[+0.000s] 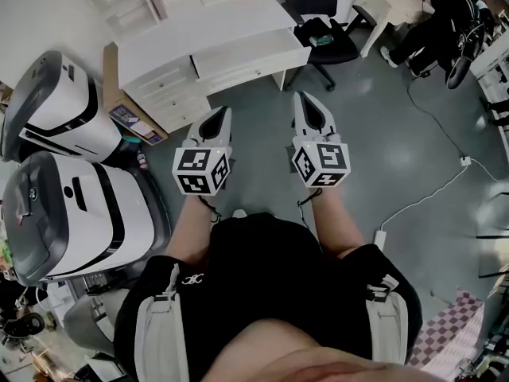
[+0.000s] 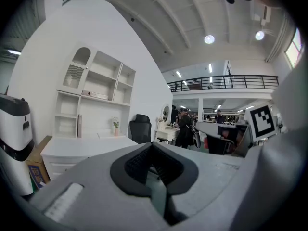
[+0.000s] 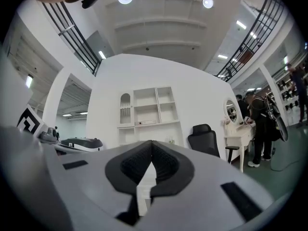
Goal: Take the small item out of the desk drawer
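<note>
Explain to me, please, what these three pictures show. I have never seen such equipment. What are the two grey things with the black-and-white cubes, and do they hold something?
There is no robot here. A person holds a two-jaw hand tool in each hand, and the patterned cubes are parts of these tools. The head view comes from a camera on the person's head, looking down. It shows the left gripper and the right gripper pointing toward a white desk with drawers. A black office chair stands beside the desk. The other two pictures come from a camera riding on each gripper, looking along its jaws. In both, the jaws are together and nothing is between them, so nothing is held.
</note>
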Demonstrator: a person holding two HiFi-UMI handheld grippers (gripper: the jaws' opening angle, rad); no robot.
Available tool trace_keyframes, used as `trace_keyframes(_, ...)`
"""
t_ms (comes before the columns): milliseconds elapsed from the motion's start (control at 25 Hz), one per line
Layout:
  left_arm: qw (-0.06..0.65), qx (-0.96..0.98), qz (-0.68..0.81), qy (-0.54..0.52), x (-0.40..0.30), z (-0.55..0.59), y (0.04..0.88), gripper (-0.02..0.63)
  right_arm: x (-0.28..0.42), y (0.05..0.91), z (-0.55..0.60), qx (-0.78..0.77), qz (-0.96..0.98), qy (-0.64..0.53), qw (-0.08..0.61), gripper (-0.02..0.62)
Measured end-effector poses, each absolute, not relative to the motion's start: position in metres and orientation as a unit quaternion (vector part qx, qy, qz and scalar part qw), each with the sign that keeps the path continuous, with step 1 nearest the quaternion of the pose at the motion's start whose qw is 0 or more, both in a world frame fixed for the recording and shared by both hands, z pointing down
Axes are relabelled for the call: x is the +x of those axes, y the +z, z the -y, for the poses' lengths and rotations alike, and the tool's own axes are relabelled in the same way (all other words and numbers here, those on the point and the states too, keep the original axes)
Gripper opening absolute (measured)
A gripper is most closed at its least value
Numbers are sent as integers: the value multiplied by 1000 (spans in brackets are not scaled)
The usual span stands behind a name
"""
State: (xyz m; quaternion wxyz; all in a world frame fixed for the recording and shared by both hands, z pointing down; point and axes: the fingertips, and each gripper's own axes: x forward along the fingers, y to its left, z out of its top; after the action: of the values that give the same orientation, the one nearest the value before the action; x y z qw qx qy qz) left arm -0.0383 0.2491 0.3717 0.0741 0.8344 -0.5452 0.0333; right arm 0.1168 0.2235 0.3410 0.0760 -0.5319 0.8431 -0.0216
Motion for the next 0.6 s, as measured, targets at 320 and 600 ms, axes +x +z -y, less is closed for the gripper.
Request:
trace_keyframes(320,73,844,530,23,-64,-234,371,14,88,343,-212,-544,-837,-12,60,-3)
trace_keyframes(600,68,859,507,24,-95,-223,374,14,49,346,-206,-566,-823,5,51,-3)
